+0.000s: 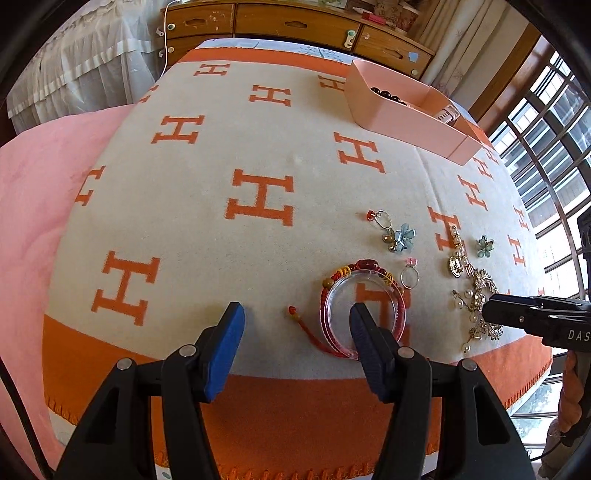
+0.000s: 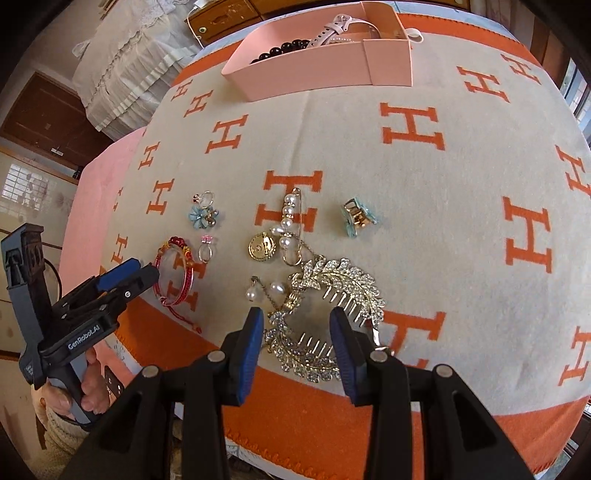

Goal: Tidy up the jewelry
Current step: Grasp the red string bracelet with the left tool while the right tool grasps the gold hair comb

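Note:
Jewelry lies on the H-patterned blanket [image 1: 258,147]. My left gripper [image 1: 297,325] is open; its right finger sits over a clear bangle [image 1: 364,314] ringed by a red beaded cord bracelet [image 1: 364,266]. My right gripper [image 2: 297,332] is open, its fingers on either side of a rhinestone leaf hair comb [image 2: 332,291]. Near it lie a pearl pin [image 2: 288,218], a gold pendant [image 2: 261,247], a pink-stone ring [image 2: 205,249], a blue flower charm with a ring [image 2: 202,212] and a blue clip [image 2: 356,218]. A pink box [image 2: 314,70] at the far edge holds dark beads and a watch.
The blanket's orange border [image 1: 295,406] runs along the near edge. A pink cover [image 1: 33,206] lies to the left. A wooden drawer unit [image 1: 295,26] stands behind the table, barred windows [image 1: 546,147] to the right.

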